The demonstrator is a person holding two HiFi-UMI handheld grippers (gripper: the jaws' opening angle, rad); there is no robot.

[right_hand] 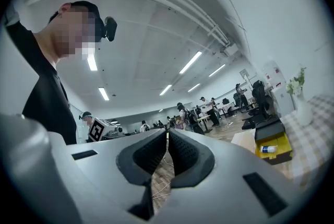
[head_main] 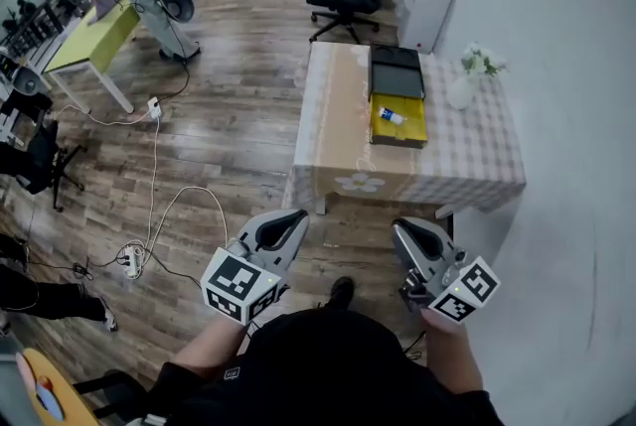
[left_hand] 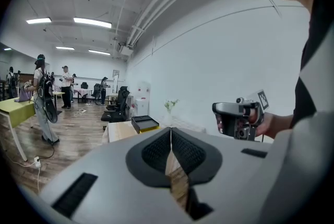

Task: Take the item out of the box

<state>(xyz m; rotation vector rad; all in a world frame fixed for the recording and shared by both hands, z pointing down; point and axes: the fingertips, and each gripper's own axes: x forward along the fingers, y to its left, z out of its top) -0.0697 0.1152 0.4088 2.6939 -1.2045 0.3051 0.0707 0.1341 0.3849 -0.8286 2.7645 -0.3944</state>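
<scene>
Left gripper (head_main: 289,219) & right gripper (head_main: 401,231): jaws pressed together, nothing in either, carried out front, well apart from the desk (head_main: 477,161); prob. just the approach. Item (head_main: 392,116) lies in the yellow box (head_main: 411,138), lid (head_main: 397,71) open, so reachable.

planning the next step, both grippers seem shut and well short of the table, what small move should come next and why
Probably step up to the table and carry the right gripper toward the open yellow box. It and the left gripper are both shut, empty and short of the table's near edge, while the small white bottle lies in the box.
</scene>
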